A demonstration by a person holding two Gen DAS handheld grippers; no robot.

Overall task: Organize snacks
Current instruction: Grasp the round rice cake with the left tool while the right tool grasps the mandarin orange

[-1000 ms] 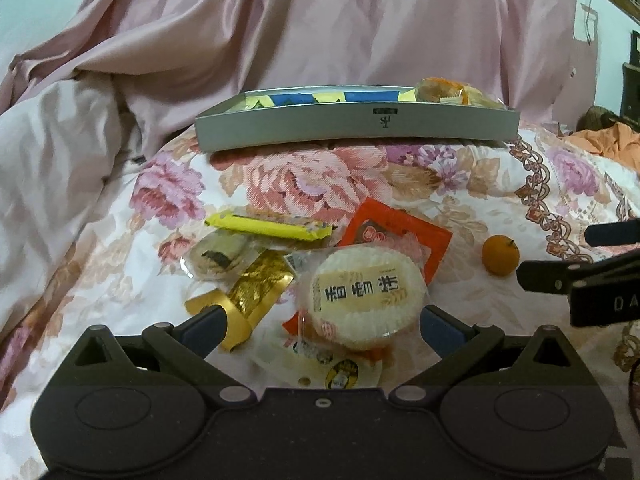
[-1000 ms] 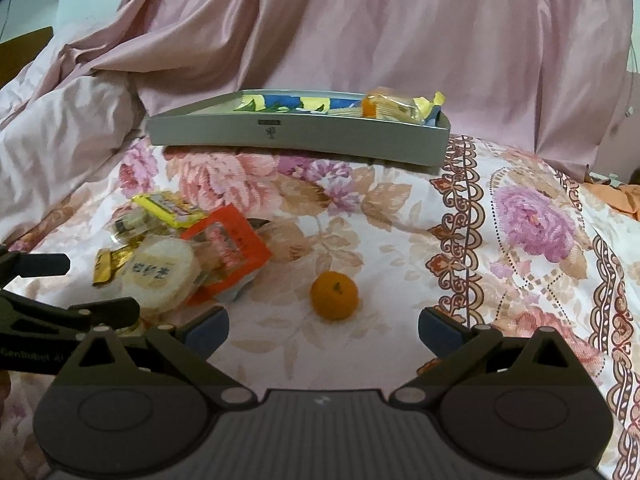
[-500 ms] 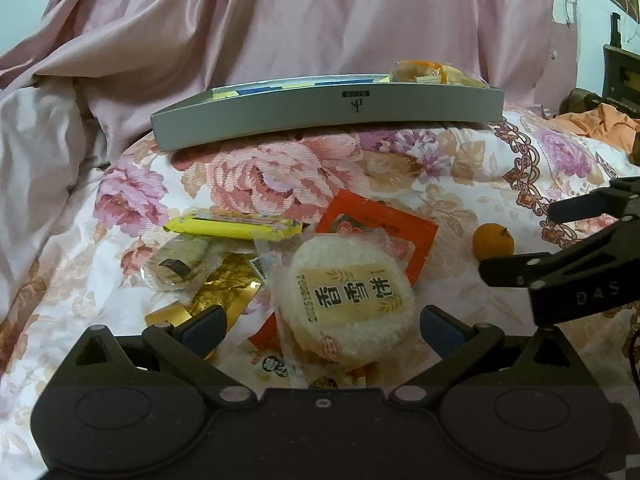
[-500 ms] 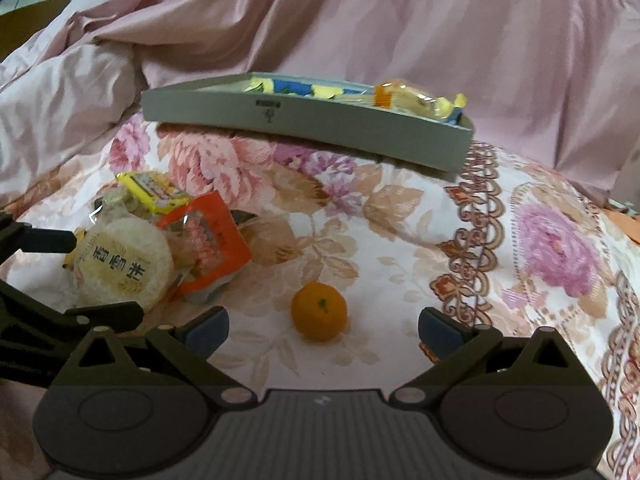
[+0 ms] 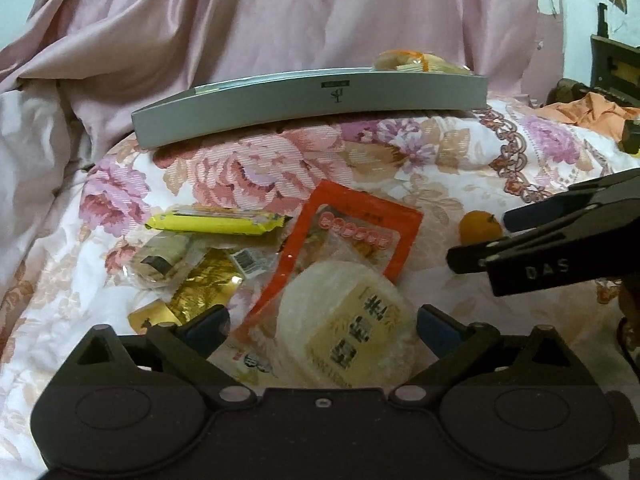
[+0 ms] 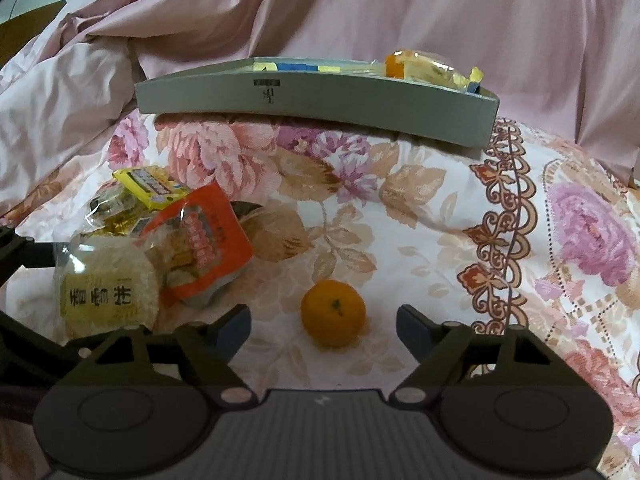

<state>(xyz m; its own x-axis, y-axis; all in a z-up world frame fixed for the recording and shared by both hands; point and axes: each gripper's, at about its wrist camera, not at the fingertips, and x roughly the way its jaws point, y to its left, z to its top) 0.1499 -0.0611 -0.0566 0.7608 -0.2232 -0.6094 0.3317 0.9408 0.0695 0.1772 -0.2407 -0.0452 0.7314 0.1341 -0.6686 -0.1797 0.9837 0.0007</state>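
A pile of snacks lies on the floral bedspread. A round rice cracker pack (image 5: 352,324) sits between the open fingers of my left gripper (image 5: 322,326), tilted on an orange packet (image 5: 352,232). A yellow bar (image 5: 216,222), a clear-wrapped cake (image 5: 160,262) and gold wrappers (image 5: 204,288) lie to its left. My right gripper (image 6: 324,326) is open with a small orange (image 6: 333,312) between its fingers. The rice cracker (image 6: 108,286) and orange packet (image 6: 204,240) also show in the right wrist view. A grey tray (image 6: 320,100) at the back holds a wrapped snack (image 6: 424,66).
Pink satin bedding (image 5: 280,16) is heaped behind the tray (image 5: 312,100) and at the left. The right gripper's fingers (image 5: 552,236) reach in at the right of the left wrist view, near the orange (image 5: 478,228). Orange cloth (image 5: 588,110) lies at the far right.
Both grippers have moved forward and lower. The rice cracker pack now sits between the left fingers and has tilted. The orange now sits between the right fingers.
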